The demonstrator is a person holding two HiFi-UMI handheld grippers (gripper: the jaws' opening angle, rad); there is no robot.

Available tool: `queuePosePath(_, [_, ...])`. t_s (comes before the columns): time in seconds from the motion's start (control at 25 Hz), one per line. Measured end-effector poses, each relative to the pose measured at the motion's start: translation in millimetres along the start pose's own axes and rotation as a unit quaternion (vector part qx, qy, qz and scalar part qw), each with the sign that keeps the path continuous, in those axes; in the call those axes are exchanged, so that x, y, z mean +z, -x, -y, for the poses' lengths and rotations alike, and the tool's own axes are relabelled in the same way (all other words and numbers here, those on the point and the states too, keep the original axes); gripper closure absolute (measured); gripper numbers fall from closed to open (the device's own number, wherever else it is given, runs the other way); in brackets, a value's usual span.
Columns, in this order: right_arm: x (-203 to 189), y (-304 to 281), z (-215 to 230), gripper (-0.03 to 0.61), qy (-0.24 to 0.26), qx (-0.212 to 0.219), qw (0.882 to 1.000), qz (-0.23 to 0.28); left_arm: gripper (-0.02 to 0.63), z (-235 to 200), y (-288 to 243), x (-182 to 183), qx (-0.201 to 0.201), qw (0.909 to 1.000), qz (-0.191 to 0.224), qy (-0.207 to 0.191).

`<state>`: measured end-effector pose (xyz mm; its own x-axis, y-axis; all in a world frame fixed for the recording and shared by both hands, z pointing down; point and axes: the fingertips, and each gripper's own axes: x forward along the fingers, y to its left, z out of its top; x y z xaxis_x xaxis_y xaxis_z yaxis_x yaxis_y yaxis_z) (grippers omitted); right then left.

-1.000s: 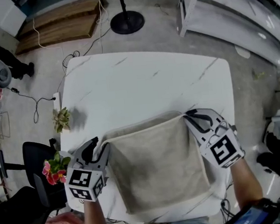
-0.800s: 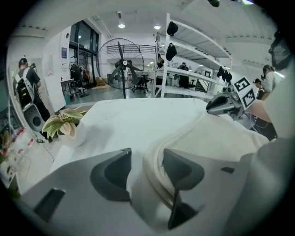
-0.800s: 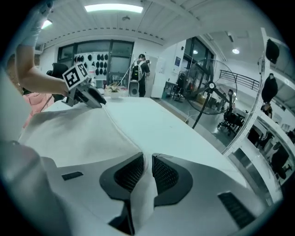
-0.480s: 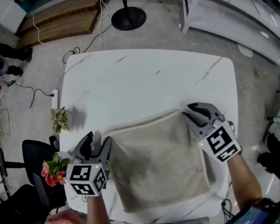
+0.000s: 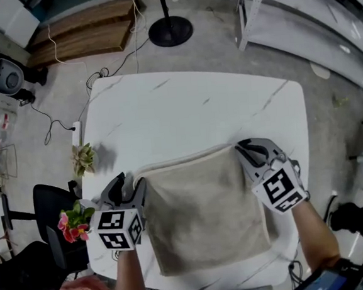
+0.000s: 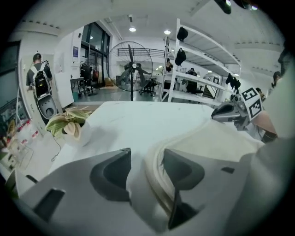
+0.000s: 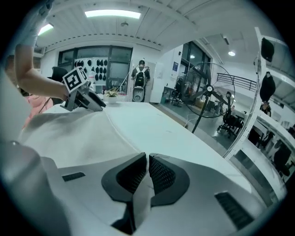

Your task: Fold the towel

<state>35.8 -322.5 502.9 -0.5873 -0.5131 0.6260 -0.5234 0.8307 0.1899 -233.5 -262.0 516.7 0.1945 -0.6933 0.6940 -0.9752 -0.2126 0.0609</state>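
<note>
A beige towel [image 5: 203, 215] lies folded on the white marble table [image 5: 185, 109], close to the near edge. My left gripper [image 5: 129, 185] is at its far left corner. There the rolled towel edge [image 6: 156, 170] rests against the right jaw, with a gap to the left jaw; these jaws have just been closing a little and stand open [image 6: 146, 152]. At the far right corner, my right gripper [image 5: 243, 147] has just been closing and is shut on a thin fold of towel [image 7: 147, 159]. The towel's surface [image 7: 69, 133] spreads out to its left.
A small potted plant [image 5: 81, 157] stands at the table's left edge, just beyond my left gripper. Pink flowers [image 5: 71, 220] and a black chair [image 5: 48, 203] are off the left side. A stand's round base [image 5: 170, 31] and cables lie on the floor behind.
My left jaws stand wider around the left corner than a second ago. My right jaws parted briefly and are closed on the right corner again. Both hands have sunk a little.
</note>
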Motion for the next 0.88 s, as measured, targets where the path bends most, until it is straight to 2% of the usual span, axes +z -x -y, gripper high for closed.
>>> queuePosePath(0.08, [-8.1, -7.4, 0.1, 0.540, 0.013, -0.009, 1.000, -0.011, 0.383, -1.6, -5.1, -2.9, 0.011, 0.9999, -0.008, -0.010])
queuePosePath(0.24, [-7.3, -15.0, 4.0, 0.538, -0.017, -0.013, 1.000, -0.020, 0.379, -2.2, -6.5, 2.0, 0.012, 0.9997, -0.011, -0.016])
queuePosePath(0.48, [27.4, 12.3, 6.4, 0.472, -0.082, 0.023, 0.995, 0.053, 0.291, 8.9, 22.8, 15.0, -0.026, 0.9995, 0.007, -0.019])
queuePosePath(0.72, [44.9, 58.6, 1.9, 0.470, -0.053, -0.011, 0.996, 0.074, 0.290, 24.4, 69.7, 24.6, -0.023, 0.9978, 0.054, -0.030])
queuePosePath(0.88, [30.2, 90.8, -16.9, 0.478, -0.055, -0.021, 0.997, 0.058, 0.290, 47.7, 99.5, 5.8, -0.045, 0.9962, 0.064, -0.039])
